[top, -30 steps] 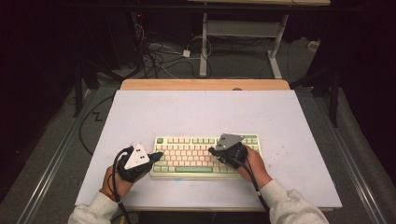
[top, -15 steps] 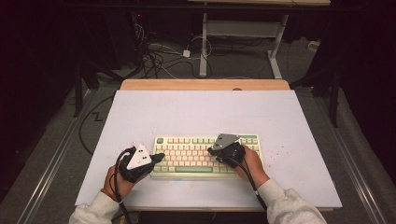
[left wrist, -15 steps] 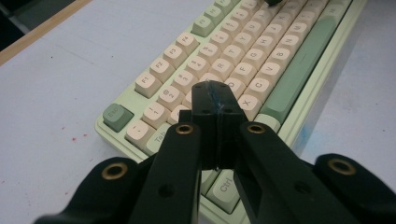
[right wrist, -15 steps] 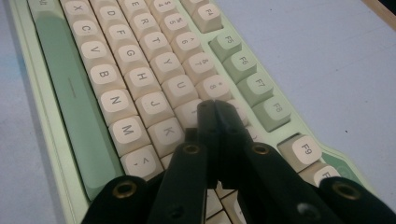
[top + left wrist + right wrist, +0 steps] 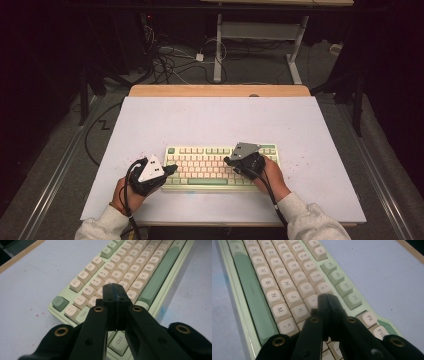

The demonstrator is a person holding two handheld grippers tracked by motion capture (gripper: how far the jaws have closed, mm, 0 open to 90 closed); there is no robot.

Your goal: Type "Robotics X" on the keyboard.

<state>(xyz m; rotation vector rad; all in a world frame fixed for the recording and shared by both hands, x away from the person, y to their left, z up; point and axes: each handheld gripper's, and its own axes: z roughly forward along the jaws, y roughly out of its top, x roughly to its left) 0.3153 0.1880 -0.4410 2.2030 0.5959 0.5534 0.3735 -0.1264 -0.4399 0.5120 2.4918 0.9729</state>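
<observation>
Keyboard: a pale green plastic keyboard [image 5: 220,167] with cream keycaps and a green space bar lies flat near the front edge of the white table [image 5: 210,120].
Left gripper: the black left gripper [image 5: 115,290] has its jaws pressed together on nothing, its tip over the keys near the keyboard's left end, probably touching one, though contact is hard to tell.
Right gripper: the black right gripper [image 5: 327,298] is likewise closed and empty, over the I–K keys.
Risk: a broad closed tip may straddle two keycaps and press the wrong one; an angled push could slide the keyboard.
</observation>
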